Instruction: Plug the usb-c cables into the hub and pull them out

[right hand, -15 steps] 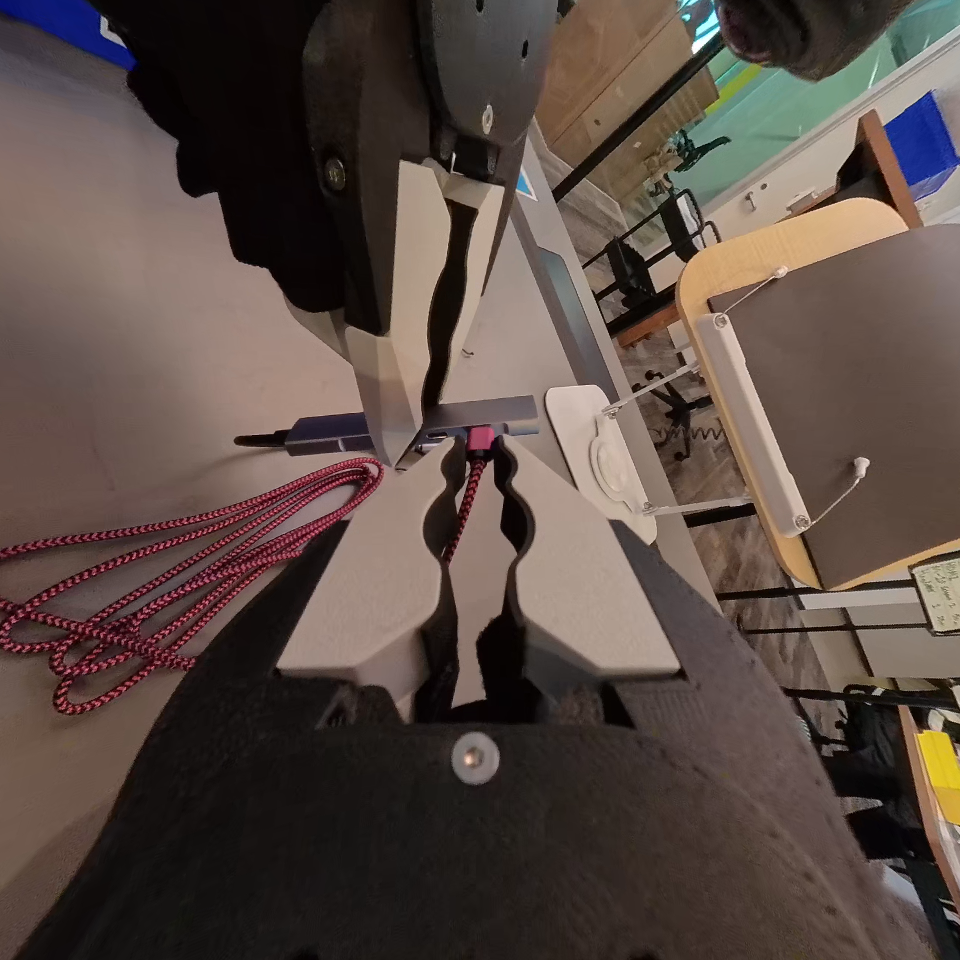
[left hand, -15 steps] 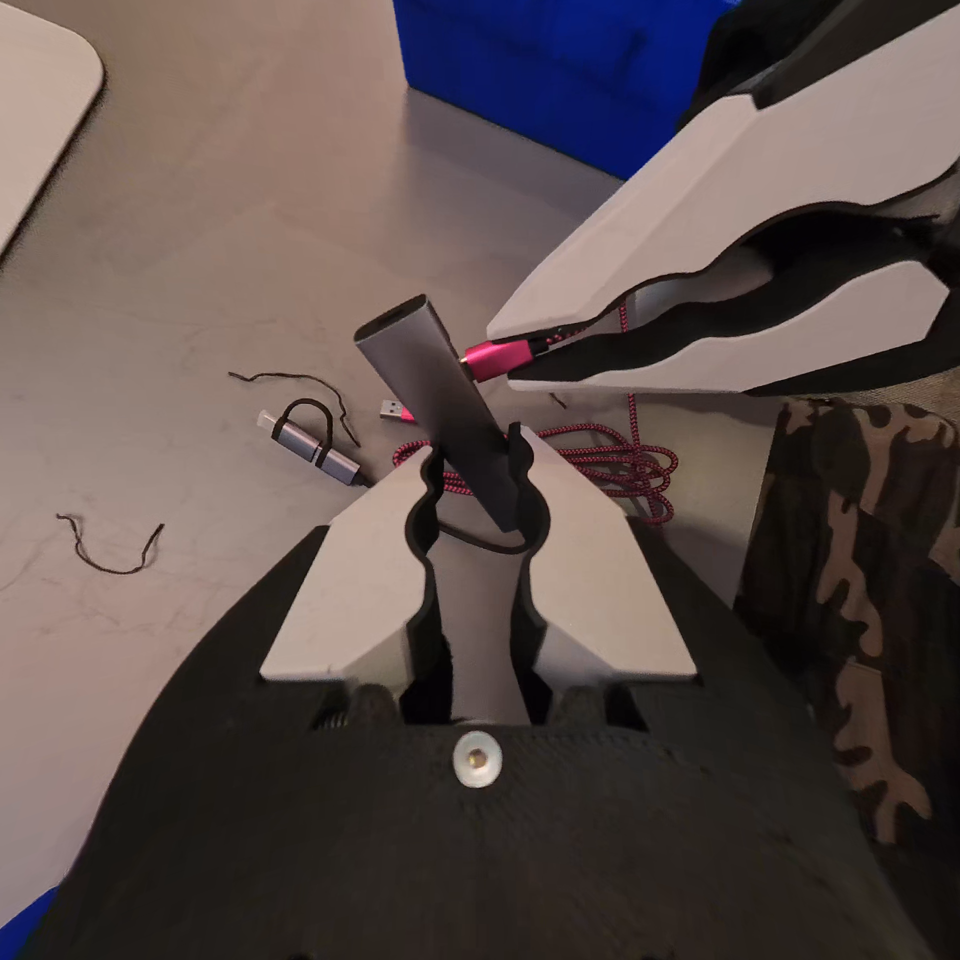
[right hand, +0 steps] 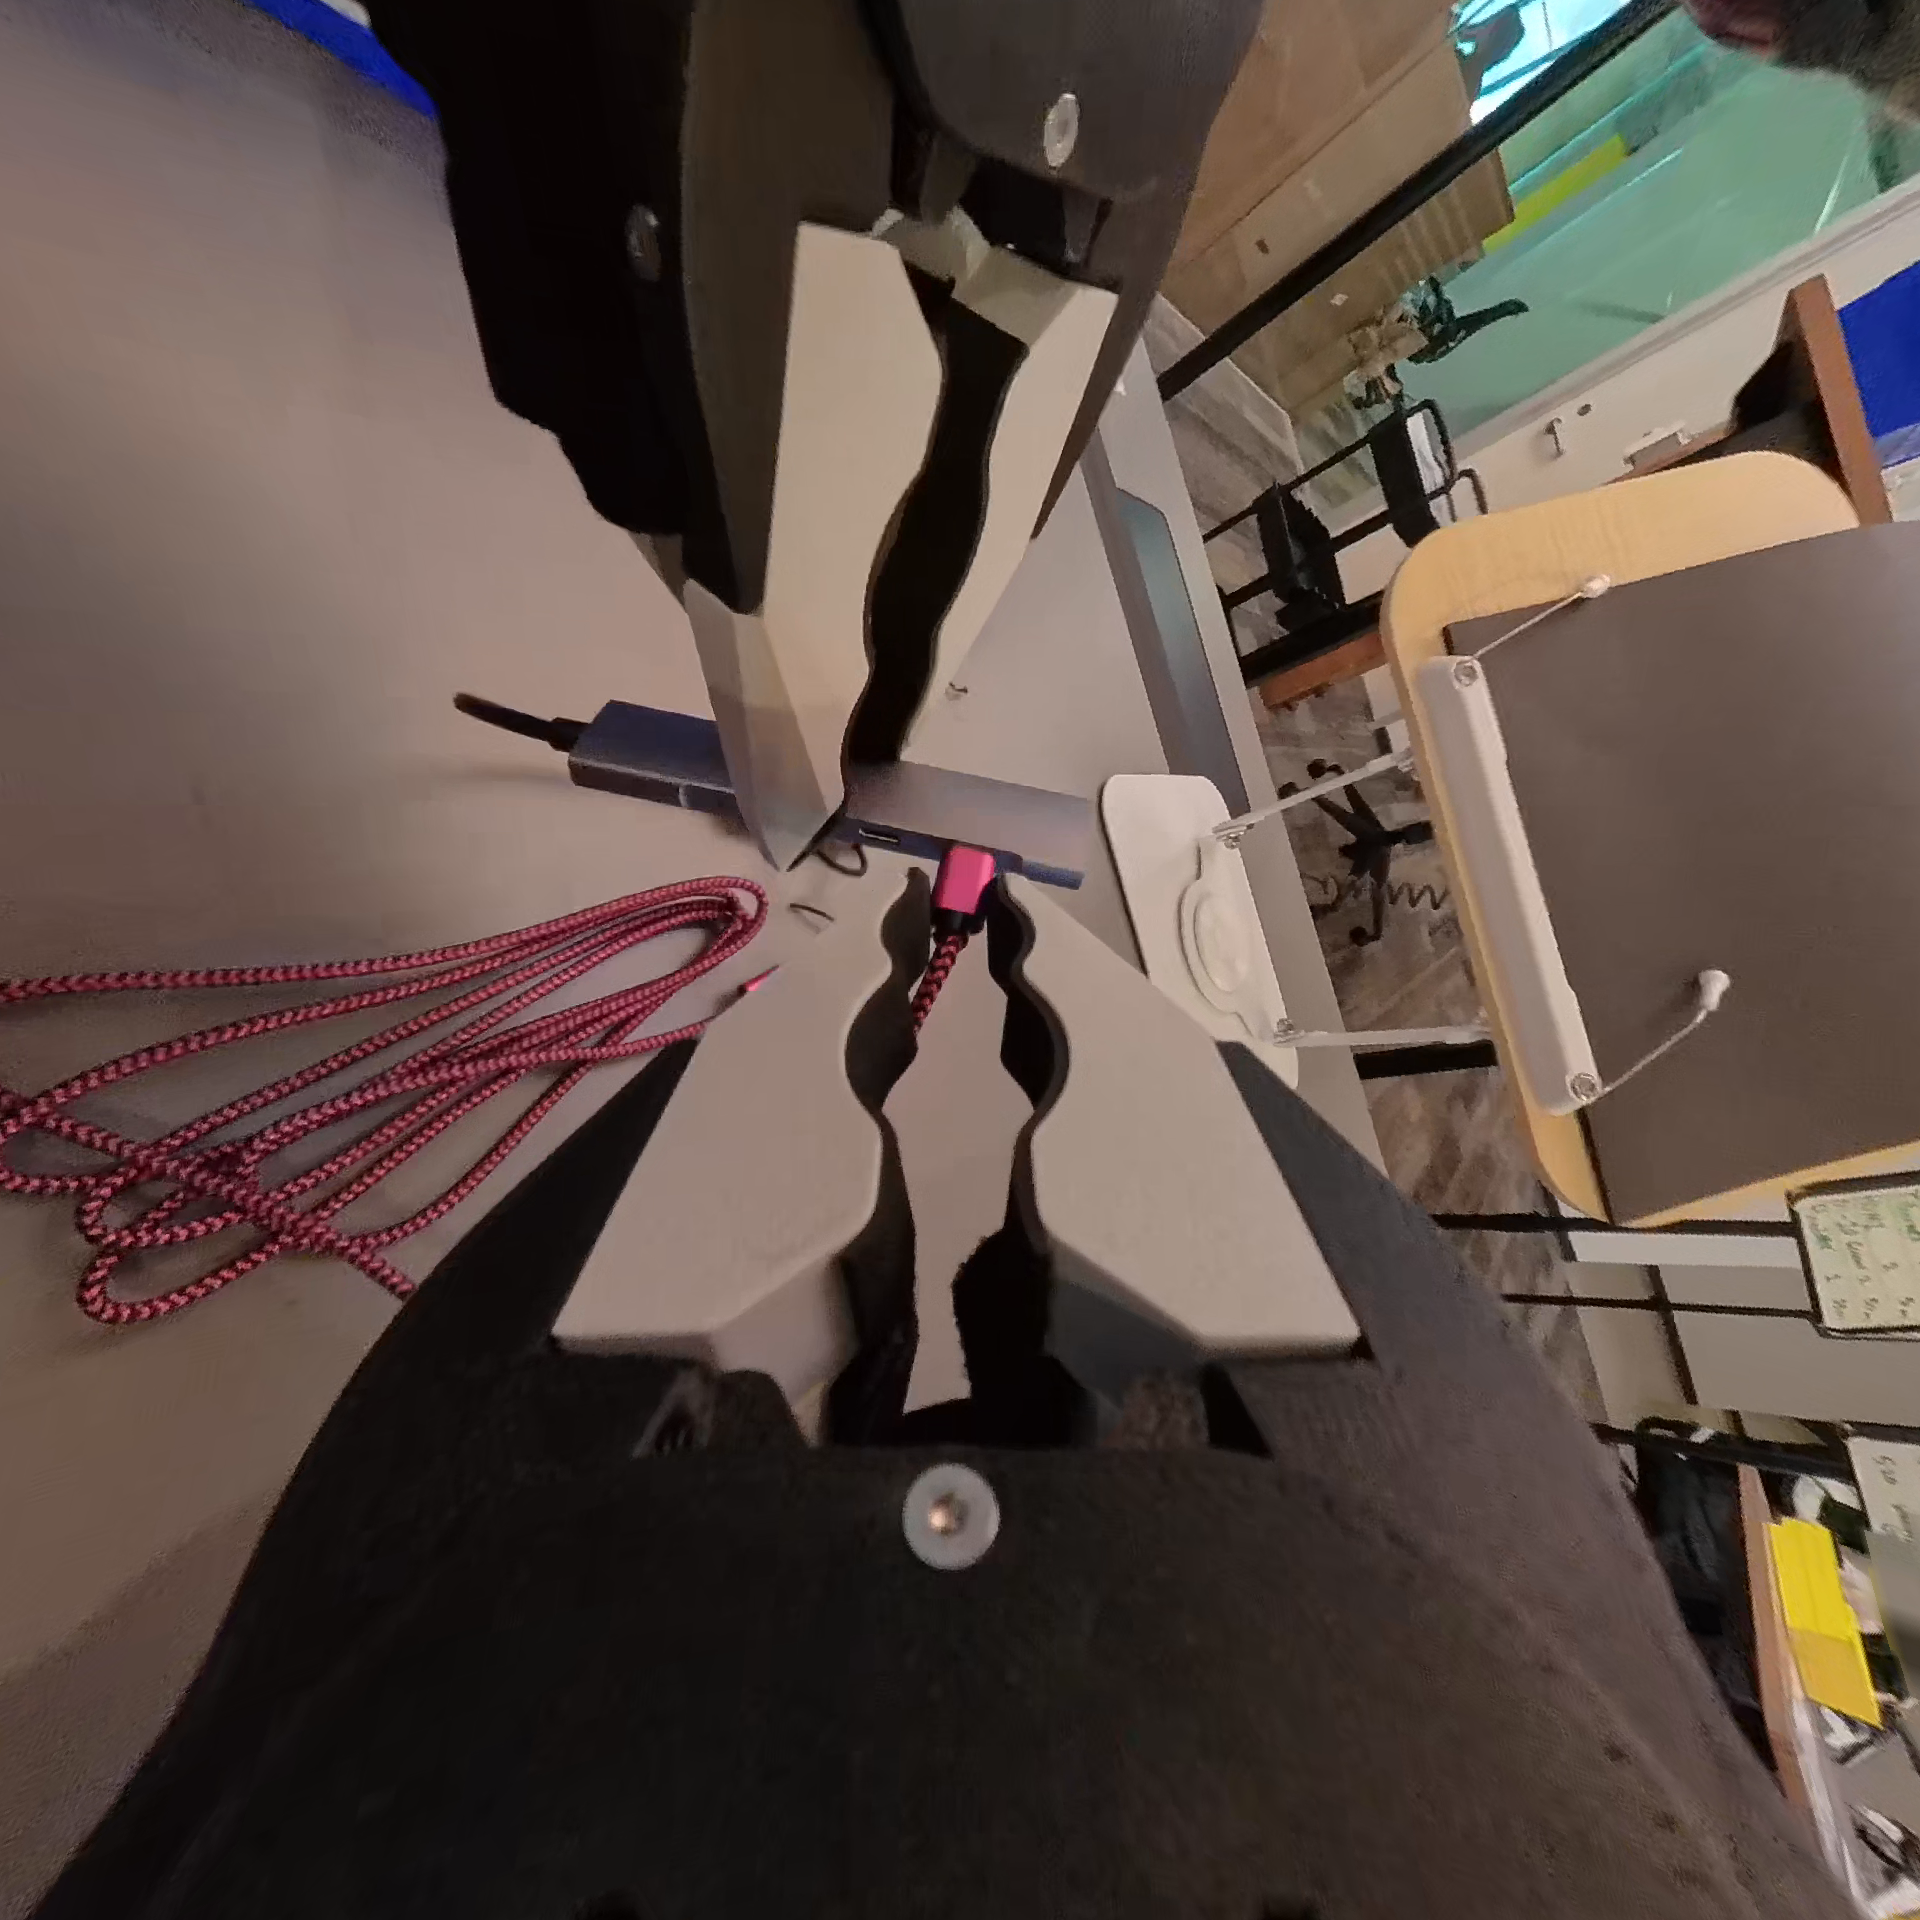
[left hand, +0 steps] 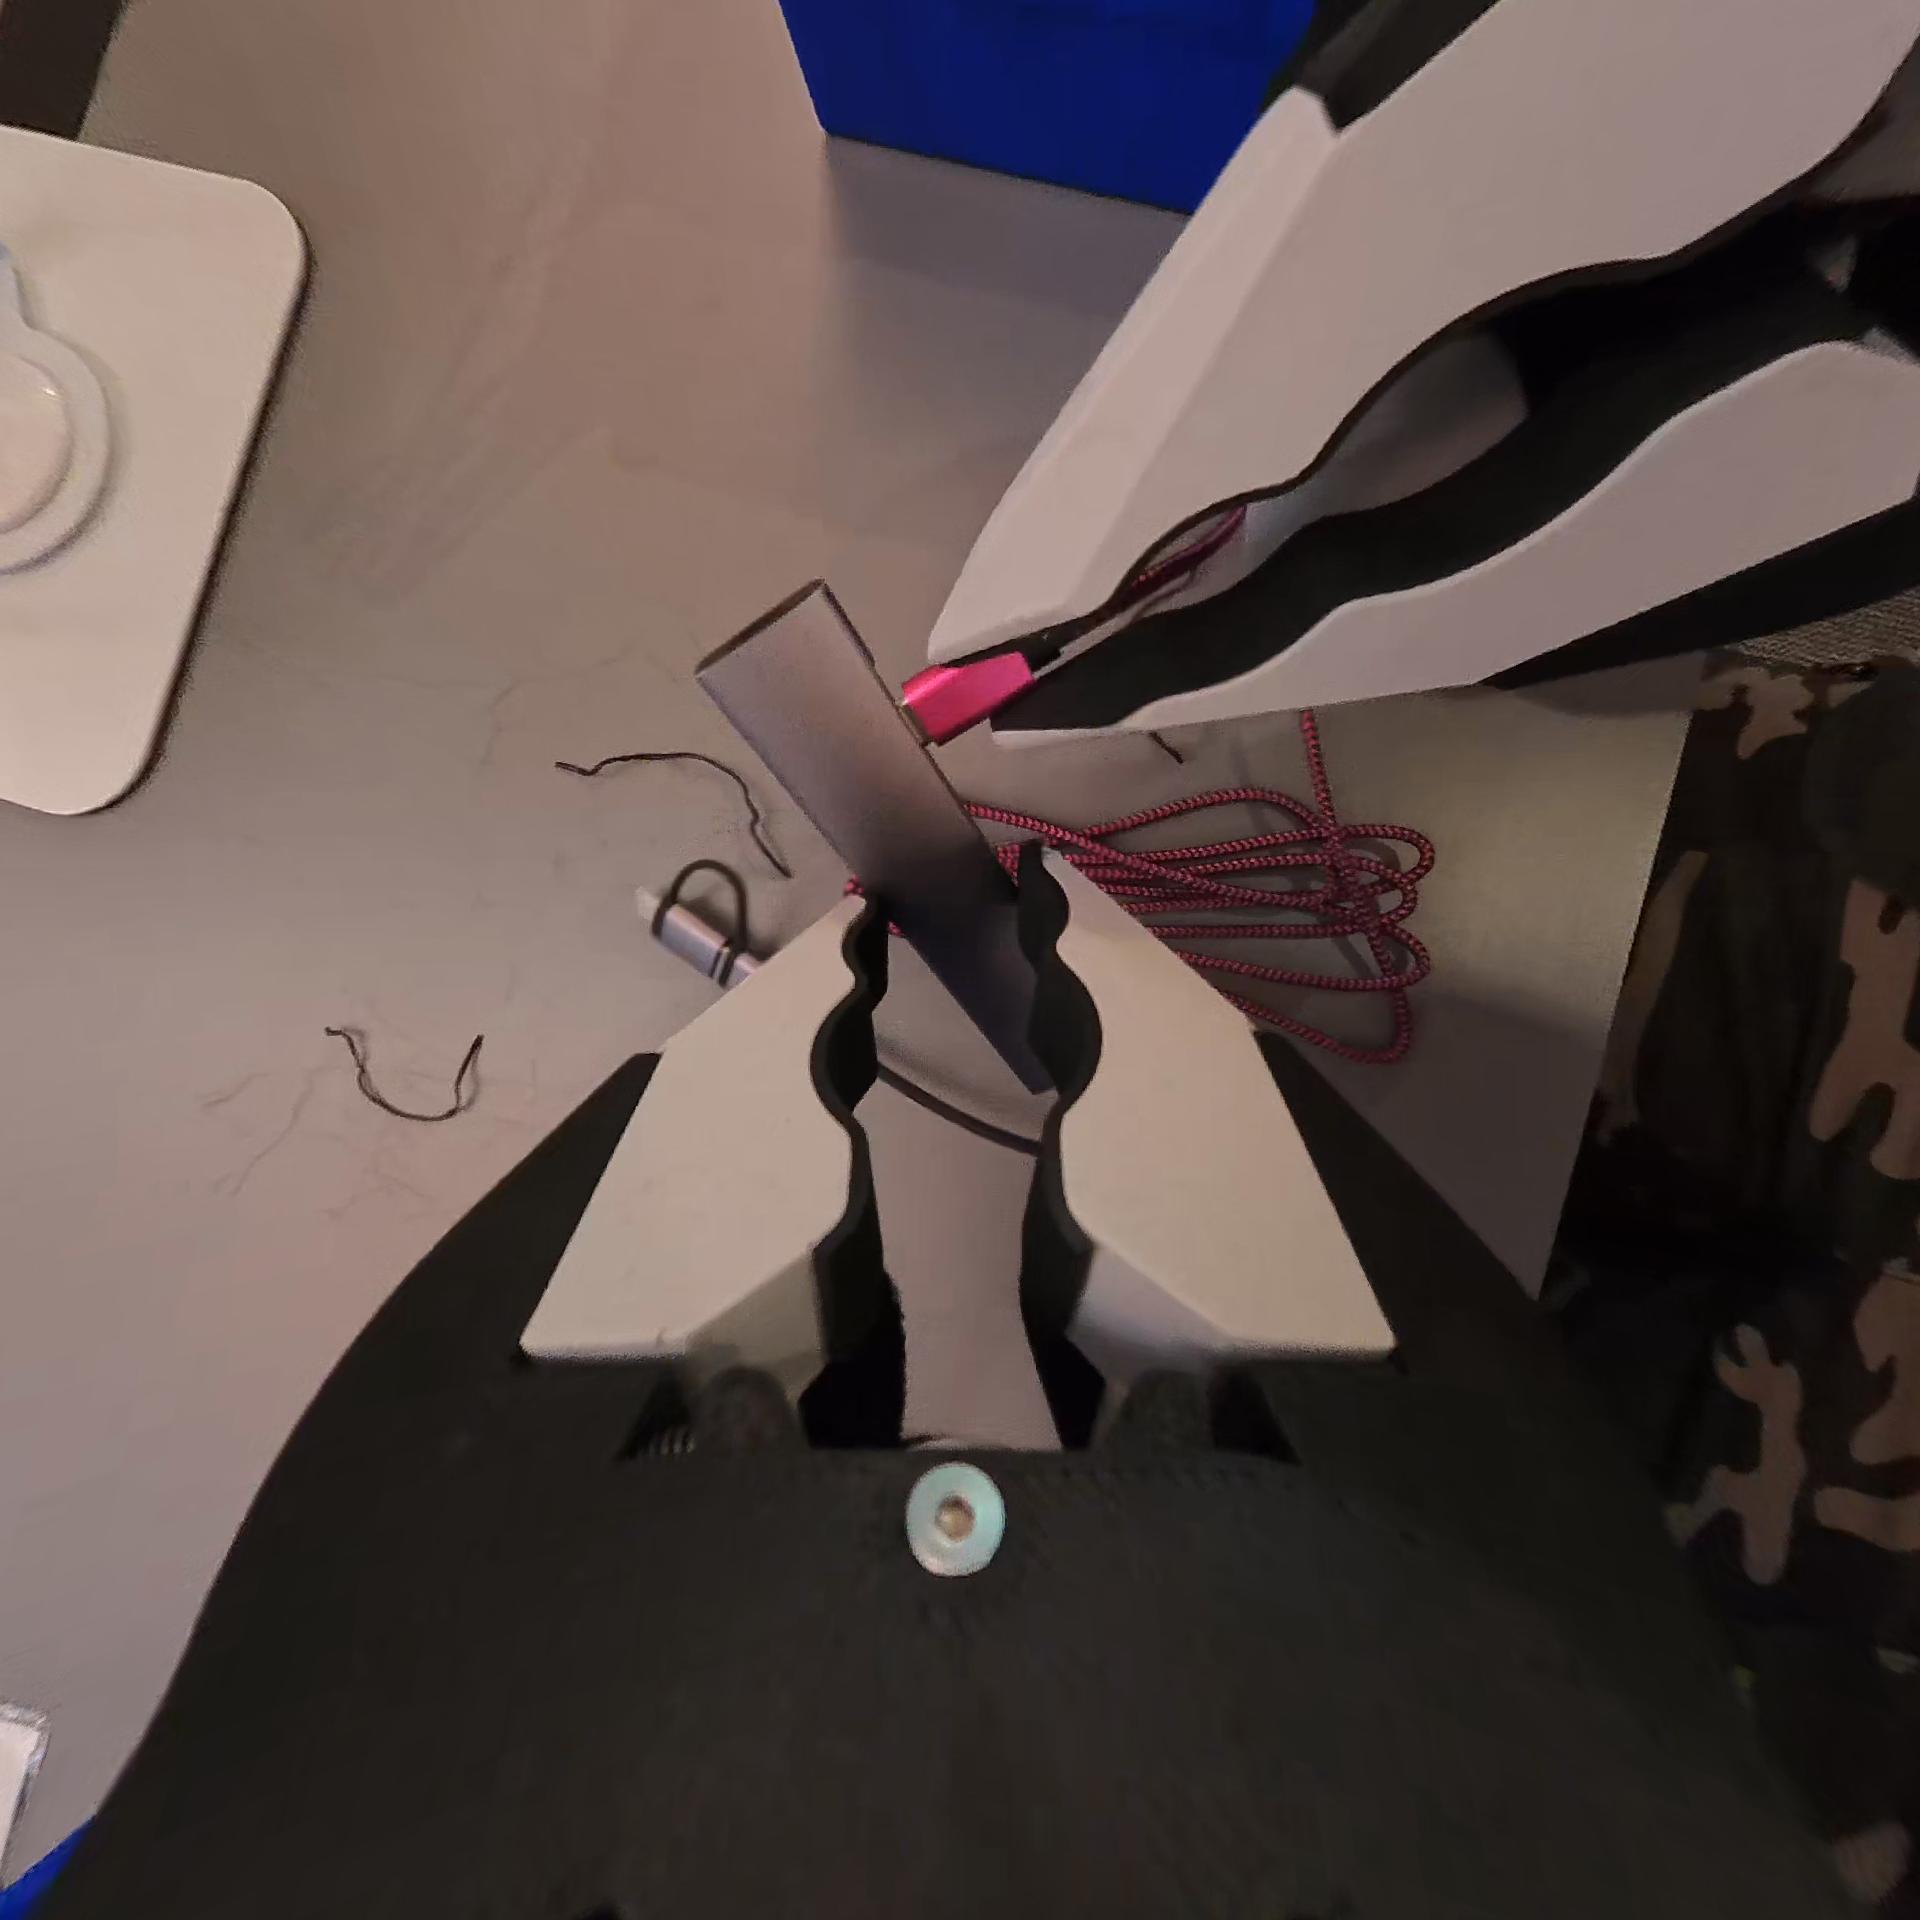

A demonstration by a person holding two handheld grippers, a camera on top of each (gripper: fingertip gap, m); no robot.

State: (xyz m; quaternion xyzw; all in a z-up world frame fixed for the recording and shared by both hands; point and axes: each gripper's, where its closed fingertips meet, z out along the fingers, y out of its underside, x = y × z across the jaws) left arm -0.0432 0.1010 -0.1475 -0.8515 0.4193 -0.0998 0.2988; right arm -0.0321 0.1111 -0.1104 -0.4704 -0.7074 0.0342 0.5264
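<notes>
A grey table [left hand: 499,436] fills most of the left wrist view. At the far left edge lies a white rounded pad [left hand: 135,499]. Near the centre, a small grey adapter [left hand: 691,930] with a black loop rests flat, with two loose black threads [left hand: 400,1081] to its left and above it. Right of centre lies a coiled magenta braided cable [left hand: 1288,914]. A blue box [left hand: 997,94] stands at the top edge of the frame.

Left gripper [left hand: 951,904] hides the hub's [left hand: 831,727] lower end.
</notes>
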